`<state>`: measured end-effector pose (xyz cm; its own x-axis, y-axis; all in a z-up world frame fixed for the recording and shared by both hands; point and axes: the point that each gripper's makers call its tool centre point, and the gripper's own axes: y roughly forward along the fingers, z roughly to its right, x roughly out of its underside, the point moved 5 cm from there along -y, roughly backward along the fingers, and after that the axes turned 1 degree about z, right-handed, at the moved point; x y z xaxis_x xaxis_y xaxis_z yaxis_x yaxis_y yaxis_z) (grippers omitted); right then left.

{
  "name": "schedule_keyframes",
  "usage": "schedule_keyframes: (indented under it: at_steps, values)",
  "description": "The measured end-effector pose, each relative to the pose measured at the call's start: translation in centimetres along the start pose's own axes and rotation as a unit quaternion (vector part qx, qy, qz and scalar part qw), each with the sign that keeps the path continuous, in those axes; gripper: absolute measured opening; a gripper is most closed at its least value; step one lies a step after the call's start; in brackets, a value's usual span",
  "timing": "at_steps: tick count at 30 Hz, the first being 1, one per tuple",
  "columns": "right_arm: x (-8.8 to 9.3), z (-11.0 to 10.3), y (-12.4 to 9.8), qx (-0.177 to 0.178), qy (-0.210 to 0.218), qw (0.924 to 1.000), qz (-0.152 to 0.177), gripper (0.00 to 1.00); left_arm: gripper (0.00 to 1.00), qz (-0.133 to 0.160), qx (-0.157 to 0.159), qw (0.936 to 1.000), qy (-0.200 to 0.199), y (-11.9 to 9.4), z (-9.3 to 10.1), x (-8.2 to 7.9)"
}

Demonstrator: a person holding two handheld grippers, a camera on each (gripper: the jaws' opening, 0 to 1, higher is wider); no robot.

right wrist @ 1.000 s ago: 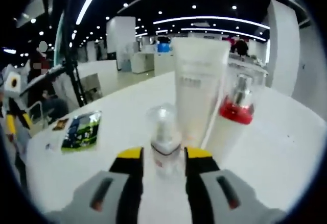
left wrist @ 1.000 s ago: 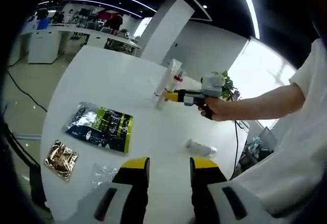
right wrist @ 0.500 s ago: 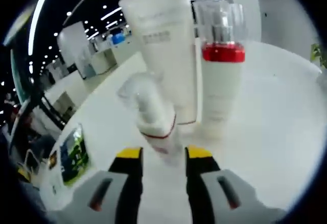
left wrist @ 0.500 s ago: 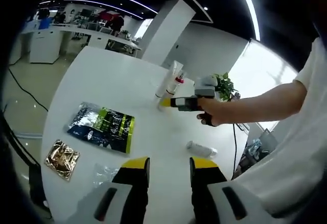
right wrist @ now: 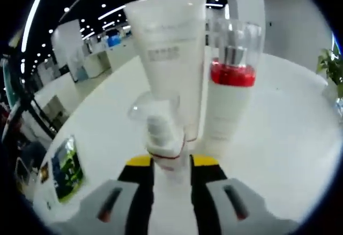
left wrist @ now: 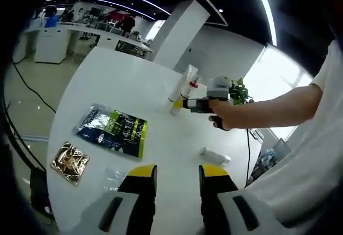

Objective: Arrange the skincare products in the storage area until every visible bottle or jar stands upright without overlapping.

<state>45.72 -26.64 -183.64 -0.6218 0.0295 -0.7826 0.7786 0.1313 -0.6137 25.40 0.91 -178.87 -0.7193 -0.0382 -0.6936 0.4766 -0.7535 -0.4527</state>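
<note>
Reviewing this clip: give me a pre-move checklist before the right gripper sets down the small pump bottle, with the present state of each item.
1. Right gripper grips the small pump bottle: ok, jaws closed on its sides.
2. Bottle held upright: ok, roughly upright in the right gripper view.
3. White tube and red-collared bottle upright behind it: ok.
4. Gap between held bottle and tube: cannot tell, they overlap in the right gripper view.
5. Every bottle standing: not ok, a small bottle lies on its side on the white table.
6. Left gripper free: ok, open, nothing between its jaws.
</note>
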Motion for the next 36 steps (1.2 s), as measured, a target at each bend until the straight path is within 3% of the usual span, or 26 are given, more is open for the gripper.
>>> schedule_keyframes:
  at_steps: [14,23,33,36]
  values:
    - [-0.3,0.7,0.4,0.022,-0.013,0.9997,0.001,0.18,0.31,0.001,-0.006,1.0,-0.002,-0.1,-0.8,-0.3]
    - [-0.3,0.8,0.6,0.035,0.025,0.9991,-0.003,0.21,0.31,0.001,-0.006,1.0,-0.003,-0.2,-0.7,-0.3]
    - [0.0,1.0,-0.2,0.022,0.036,0.9991,0.0,0.26,0.31,0.0,-0.005,1.0,-0.001,-0.2,-0.6,-0.3]
    - [0.2,0.5,-1.2,0.001,0.063,0.998,0.004,0.25,0.31,0.001,-0.002,1.0,0.003,-0.1,-0.4,-0.3]
